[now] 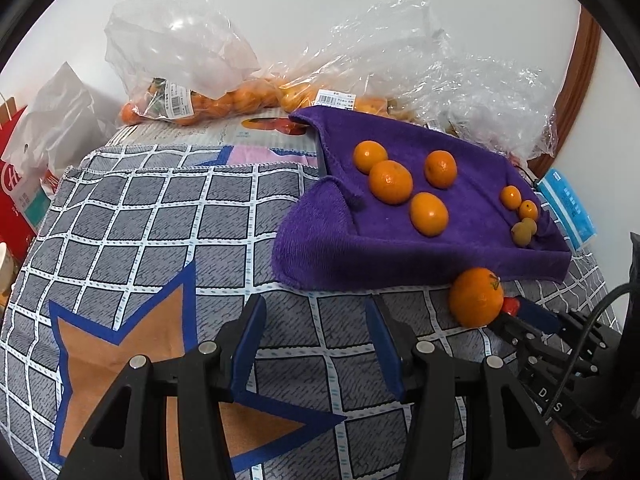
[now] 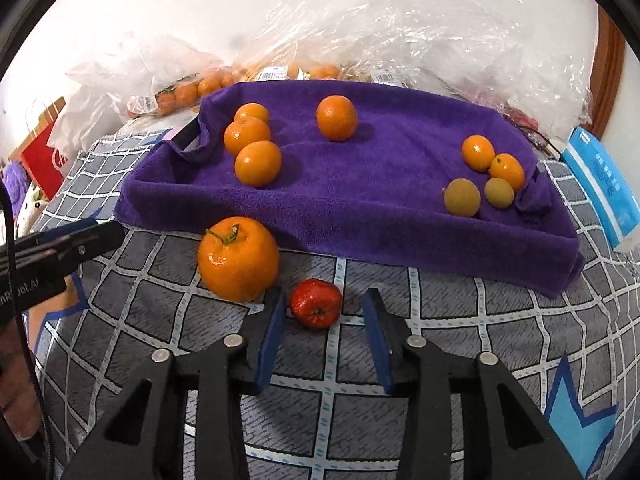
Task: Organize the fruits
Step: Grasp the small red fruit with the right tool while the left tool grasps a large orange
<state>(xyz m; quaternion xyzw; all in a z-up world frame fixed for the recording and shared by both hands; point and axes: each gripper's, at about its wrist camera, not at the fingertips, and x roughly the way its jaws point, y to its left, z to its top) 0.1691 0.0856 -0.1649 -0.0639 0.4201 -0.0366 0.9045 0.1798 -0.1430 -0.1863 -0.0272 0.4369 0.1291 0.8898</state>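
Across the bench lies a grey checked cloth, and on it a purple towel draped over a tray, with small oranges sitting inside. Just in front of the towel sits a big orange, and a small red fruit beside it. That red one lies between the right gripper jaws, which stand apart, not pressing it. Left gripper jaws are apart too, nothing between them.

Orange mandarins and two yellow-green fruits on a purple towel; a red fruit beside a large orange on a grey cloth gridded white, with blue-edged stars
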